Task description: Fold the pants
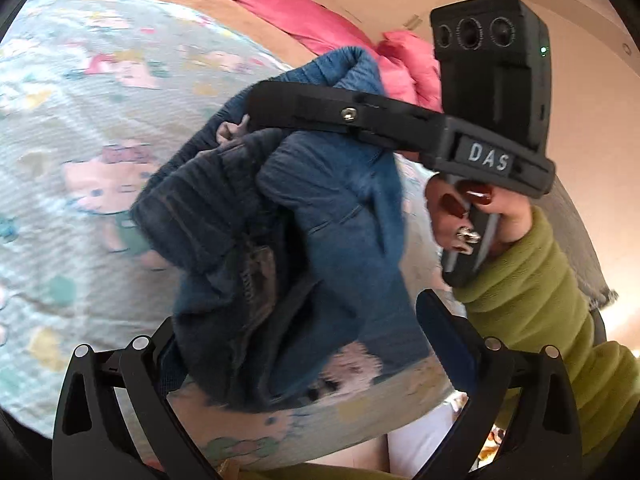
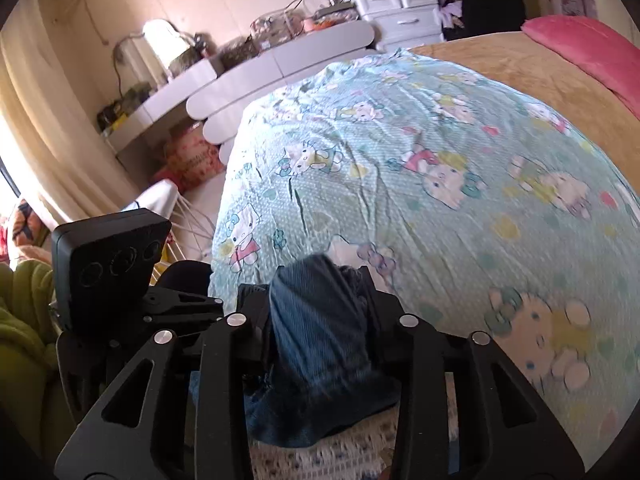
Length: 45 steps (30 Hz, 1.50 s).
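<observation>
The blue denim pants [image 1: 320,216] hang bunched in the air above the bed with the pale turquoise cartoon-cat print sheet [image 1: 80,128], lifted clear of it for most of their bulk. In the left wrist view the right gripper [image 1: 250,114] reaches in from the right, held by a hand [image 1: 480,216] with dark red nails and an olive-green fleece sleeve [image 1: 536,312]; its black fingers bite into a fold of the denim near the top of the bundle, so it is pinching the pants. The right wrist view confirms this: a roll of the same denim [image 2: 320,320] is squeezed between its 2 black fingers. The left gripper [image 1: 304,320] has its fingers spread wide, the left one buried under hanging denim and the blue-padded right one [image 1: 444,328] standing free of the cloth; whether the left one presses on fabric I cannot tell. A crumpled pink quilt [image 1: 280,4] lies across the far side of the bed over a tan blanket [image 2: 520,64].
</observation>
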### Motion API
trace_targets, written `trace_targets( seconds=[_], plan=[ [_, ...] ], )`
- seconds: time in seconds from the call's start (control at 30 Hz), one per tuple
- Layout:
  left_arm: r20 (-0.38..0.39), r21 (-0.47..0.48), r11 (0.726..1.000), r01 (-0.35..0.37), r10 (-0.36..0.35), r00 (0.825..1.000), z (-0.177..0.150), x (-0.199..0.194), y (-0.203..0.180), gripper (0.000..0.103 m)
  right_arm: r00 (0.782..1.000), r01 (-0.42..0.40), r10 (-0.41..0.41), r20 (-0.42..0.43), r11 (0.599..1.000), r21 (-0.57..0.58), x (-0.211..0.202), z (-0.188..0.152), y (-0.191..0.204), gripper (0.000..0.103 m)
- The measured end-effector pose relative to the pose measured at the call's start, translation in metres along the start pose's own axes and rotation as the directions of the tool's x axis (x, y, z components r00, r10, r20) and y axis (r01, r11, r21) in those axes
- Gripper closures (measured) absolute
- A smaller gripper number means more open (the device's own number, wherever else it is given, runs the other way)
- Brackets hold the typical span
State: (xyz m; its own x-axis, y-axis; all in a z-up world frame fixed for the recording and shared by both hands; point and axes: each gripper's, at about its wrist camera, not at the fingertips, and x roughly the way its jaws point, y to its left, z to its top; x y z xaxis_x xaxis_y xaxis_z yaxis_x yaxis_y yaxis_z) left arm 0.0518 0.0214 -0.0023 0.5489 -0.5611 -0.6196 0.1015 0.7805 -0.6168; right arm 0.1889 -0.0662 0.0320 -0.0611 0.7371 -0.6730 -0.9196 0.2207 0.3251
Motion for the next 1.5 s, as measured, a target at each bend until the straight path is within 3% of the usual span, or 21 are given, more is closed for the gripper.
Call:
trace_targets(
  seconds=[0.17,0.33,0.47,0.57,0.63,0.67,0.7,0.87,1.03,1.23,1.3,1.4,1.5],
  plan=[
    [-0.055,0.061,0.996,0.072,-0.068,0.996,-0.001,0.024,-0.026,0.005,0.998,0.044,-0.046,0.035,0.997,0.063,-0.031,-0.028,-0.021,0.058],
    [-0.146,0.114,0.981,0.154,-0.136,0.98,-0.011,0.046,-0.045,0.005,0.987,0.134,-0.147,0.065,0.976,0.171,-0.064,-0.06,-0.049,0.053],
    [-0.155,0.17,0.977,0.125,-0.099,0.983,-0.007,0.056,-0.045,0.005,0.977,0.198,-0.209,0.032,0.958,0.209,-0.067,-0.08,-0.05,0.043],
    [-0.156,0.171,0.979,0.113,-0.086,0.984,-0.016,0.066,-0.059,0.005,0.97,0.242,-0.24,-0.037,0.951,0.192,-0.057,-0.09,-0.044,0.042],
    [-0.155,0.178,0.979,0.101,-0.073,0.985,-0.027,0.058,-0.059,0.005,0.926,0.366,-0.341,-0.163,0.918,0.155,-0.043,-0.1,-0.046,0.042],
    [-0.151,0.184,0.978,0.098,-0.07,0.986,-0.032,0.054,-0.053,0.005,0.893,0.426,-0.393,-0.22,0.895,0.132,-0.037,-0.106,-0.049,0.043],
    [-0.143,0.192,0.977,0.094,-0.067,0.987,-0.033,0.05,-0.055,0.005,0.887,0.436,-0.399,-0.231,0.89,0.135,-0.036,-0.11,-0.051,0.043],
    [-0.089,0.239,0.971,-0.021,0.043,0.995,-0.019,0.031,-0.049,0.005,0.905,0.421,-0.4,-0.142,0.89,0.174,-0.056,-0.109,-0.043,0.042],
    [-0.024,0.257,0.947,-0.194,0.207,0.978,0.0,0.025,-0.033,0.005,0.892,0.453,-0.449,-0.06,0.883,0.121,-0.084,-0.109,-0.012,0.038],
    [0.002,0.213,0.931,-0.296,0.303,0.953,0.037,0.022,-0.012,0.005,0.89,0.456,-0.456,0.008,0.888,-0.056,-0.094,-0.123,0.055,0.038],
    [0.003,0.211,0.925,-0.315,0.322,0.947,0.05,0.026,-0.008,0.005,0.904,0.426,-0.427,0.02,0.897,-0.119,-0.088,-0.13,0.08,0.039],
    [-0.013,0.242,0.917,-0.317,0.33,0.944,0.06,0.04,-0.011,0.007,0.917,0.386,-0.399,-0.007,0.891,-0.239,-0.068,-0.134,0.108,0.052],
    [-0.045,0.271,0.917,-0.294,0.317,0.947,0.064,0.055,-0.016,0.043,0.924,0.329,-0.377,-0.063,0.869,-0.369,-0.041,-0.135,0.127,0.062]
  ],
)
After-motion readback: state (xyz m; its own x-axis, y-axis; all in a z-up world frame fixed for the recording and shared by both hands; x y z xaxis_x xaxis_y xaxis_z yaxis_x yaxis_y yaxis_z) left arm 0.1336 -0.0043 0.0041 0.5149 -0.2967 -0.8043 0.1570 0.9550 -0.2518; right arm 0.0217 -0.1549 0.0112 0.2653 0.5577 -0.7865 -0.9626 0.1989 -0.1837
